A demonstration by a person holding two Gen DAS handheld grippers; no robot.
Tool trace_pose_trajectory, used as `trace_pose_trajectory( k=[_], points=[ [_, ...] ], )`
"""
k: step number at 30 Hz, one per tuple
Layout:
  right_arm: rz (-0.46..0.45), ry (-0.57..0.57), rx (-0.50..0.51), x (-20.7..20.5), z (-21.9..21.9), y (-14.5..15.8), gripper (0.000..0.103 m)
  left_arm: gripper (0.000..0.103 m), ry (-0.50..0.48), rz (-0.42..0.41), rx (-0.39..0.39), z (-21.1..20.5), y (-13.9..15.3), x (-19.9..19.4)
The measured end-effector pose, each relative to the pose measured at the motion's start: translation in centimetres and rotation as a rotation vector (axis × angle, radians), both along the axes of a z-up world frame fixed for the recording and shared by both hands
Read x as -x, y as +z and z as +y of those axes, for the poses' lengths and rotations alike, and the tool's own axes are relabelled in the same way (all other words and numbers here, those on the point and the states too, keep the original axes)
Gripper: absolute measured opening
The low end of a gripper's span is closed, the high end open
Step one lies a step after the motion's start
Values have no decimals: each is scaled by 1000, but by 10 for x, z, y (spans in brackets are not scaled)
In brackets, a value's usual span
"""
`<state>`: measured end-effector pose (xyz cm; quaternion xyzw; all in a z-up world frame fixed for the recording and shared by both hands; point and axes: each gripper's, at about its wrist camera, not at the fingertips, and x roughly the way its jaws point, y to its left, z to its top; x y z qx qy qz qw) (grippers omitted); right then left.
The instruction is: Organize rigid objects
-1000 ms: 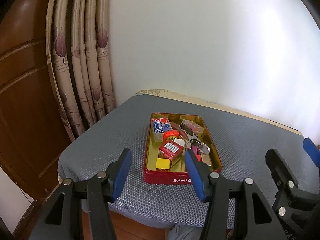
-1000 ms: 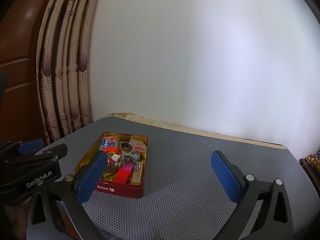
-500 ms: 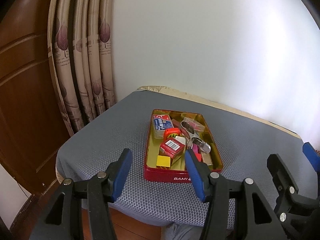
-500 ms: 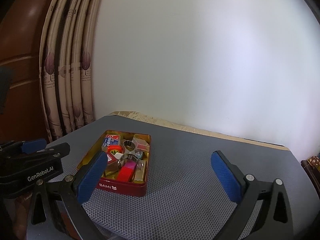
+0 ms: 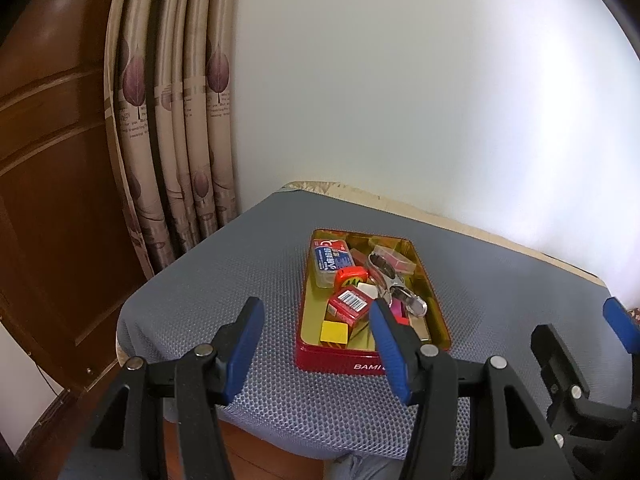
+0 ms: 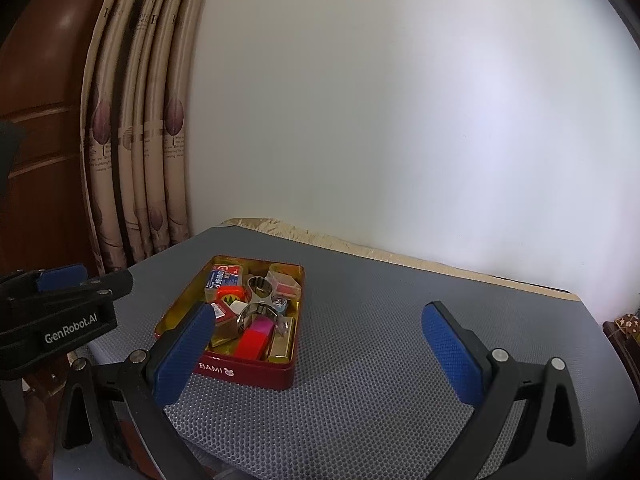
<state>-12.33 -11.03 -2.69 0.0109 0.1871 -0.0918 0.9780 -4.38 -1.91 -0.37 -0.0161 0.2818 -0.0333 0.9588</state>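
Red tin [image 5: 372, 360] full of small items sits on grey surface [image 5: 256, 264]. Left gripper [image 5: 316, 344] part-open, empty; right gripper [image 6: 320, 356] wide, empty. Both near edge.

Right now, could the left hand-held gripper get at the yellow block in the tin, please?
Probably yes: the left hand-held gripper is open and empty, and the yellow block lies uncovered in the red tin's near corner.

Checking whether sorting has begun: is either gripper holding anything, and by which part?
Nothing is held. The left gripper and right gripper are both open, short of the red tin.
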Motion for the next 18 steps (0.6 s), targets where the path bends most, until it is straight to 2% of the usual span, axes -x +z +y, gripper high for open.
trace_pose_trajectory(
  k=[7,8,10,14,18],
  points=[
    [-10,6,4,1,1,2,103,57,0,-72,12,-2,4,10],
    [-11,7,7,1,2,2,103,69,-4,-75,11,-2,4,10],
    [-14,8,4,2,3,3,103,79,-14,-77,14,-3,5,10],
    [-14,10,5,2,4,4,103,79,-10,-104,-31,-8,9,15],
    [-13,10,6,1,3,4,103,79,-15,-68,-41,-10,6,11]
  ],
)
